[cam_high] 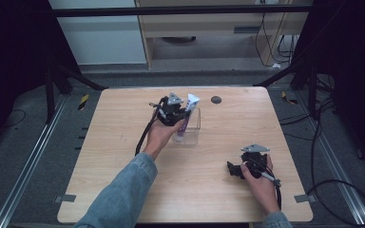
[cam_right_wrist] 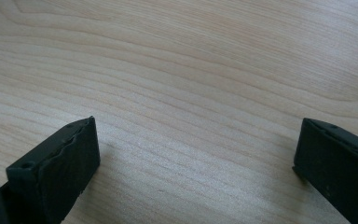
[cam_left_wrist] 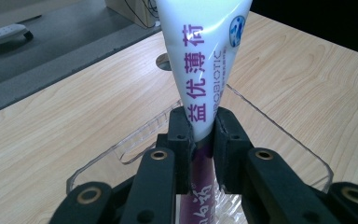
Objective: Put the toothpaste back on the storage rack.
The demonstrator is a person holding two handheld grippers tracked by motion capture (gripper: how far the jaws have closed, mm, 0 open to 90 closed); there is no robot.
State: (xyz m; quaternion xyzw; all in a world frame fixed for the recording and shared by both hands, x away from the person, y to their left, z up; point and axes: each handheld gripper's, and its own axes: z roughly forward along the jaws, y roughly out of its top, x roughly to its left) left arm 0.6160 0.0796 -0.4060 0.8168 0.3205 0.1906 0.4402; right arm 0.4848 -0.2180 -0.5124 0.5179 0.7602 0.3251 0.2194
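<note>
Near the table's (cam_high: 123, 190) far edge the left gripper (cam_left_wrist: 200, 135) pinches a toothpaste tube (cam_left_wrist: 205, 60) over a clear box (cam_left_wrist: 279, 135), while the right gripper (cam_right_wrist: 196, 154) gapes near the front right corner.

There was one toothpaste tube (cam_left_wrist: 205, 70), one clear plastic container (cam_high: 194, 124) and two grippers on one tabletop (cam_high: 123, 161).
</note>
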